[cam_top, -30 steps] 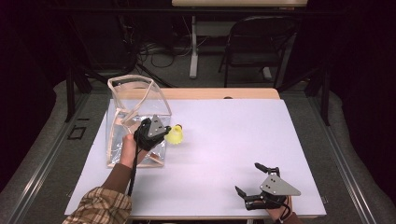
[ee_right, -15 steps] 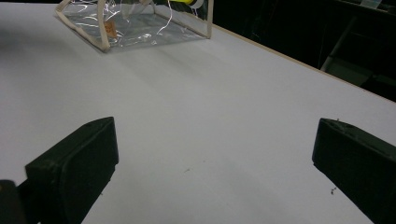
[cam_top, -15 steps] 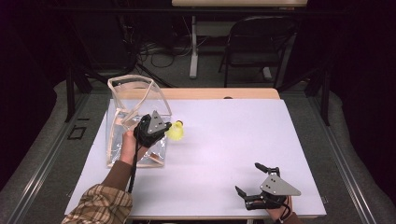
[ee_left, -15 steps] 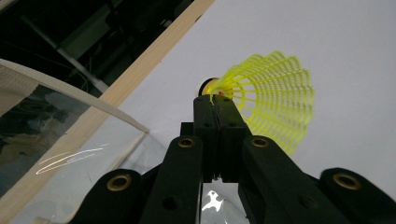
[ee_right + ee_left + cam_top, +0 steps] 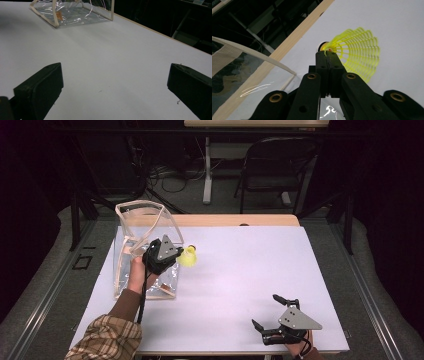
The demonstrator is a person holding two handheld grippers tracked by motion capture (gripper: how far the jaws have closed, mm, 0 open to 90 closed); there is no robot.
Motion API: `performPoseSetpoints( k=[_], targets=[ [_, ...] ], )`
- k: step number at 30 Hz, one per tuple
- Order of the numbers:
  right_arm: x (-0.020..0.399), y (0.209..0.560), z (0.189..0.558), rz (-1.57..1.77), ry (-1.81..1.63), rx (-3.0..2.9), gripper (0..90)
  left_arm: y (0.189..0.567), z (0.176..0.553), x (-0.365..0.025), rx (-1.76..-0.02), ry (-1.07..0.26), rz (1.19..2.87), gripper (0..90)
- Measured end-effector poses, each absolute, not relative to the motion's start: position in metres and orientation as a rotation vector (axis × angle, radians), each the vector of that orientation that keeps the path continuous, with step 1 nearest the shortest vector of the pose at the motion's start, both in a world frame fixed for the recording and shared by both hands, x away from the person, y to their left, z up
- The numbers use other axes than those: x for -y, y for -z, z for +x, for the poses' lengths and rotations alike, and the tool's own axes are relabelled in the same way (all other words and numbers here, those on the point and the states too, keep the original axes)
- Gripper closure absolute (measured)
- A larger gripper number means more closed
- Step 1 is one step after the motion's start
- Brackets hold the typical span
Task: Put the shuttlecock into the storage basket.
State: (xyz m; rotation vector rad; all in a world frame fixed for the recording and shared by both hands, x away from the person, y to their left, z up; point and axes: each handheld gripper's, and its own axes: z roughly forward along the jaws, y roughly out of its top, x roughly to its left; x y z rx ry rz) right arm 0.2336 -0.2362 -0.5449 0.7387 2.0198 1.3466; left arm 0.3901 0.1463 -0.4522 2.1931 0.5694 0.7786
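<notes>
White table comes first, then the clear bag on its left side. Beside the bag, the left gripper pinches the yellow shuttlecock by a thin bit of its skirt, so it could slip and drop. Right gripper rests wide open, empty. No words can be read.

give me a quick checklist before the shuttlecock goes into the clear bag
1. Left gripper shut on the yellow shuttlecock: ok.
2. Grip sits at the cork end, skirt free: ok.
3. Clear bag stands with its mouth open: ok.
4. Shuttlecock over the mouth: not ok, it hangs beside the bag's right side.
5. Right gripper open, apart from the bag: ok.
6. How firm the grip is: cannot tell.
</notes>
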Motion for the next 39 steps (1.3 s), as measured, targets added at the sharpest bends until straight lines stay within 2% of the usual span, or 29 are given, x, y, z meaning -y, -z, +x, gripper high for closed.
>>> performPoseSetpoints(
  k=[39],
  targets=[
    [0.237,0.545,0.233,0.746,-1.352,-2.015,0.0,0.435,0.404,-0.145,-0.57,-0.806,2.188,89.4]
  ],
)
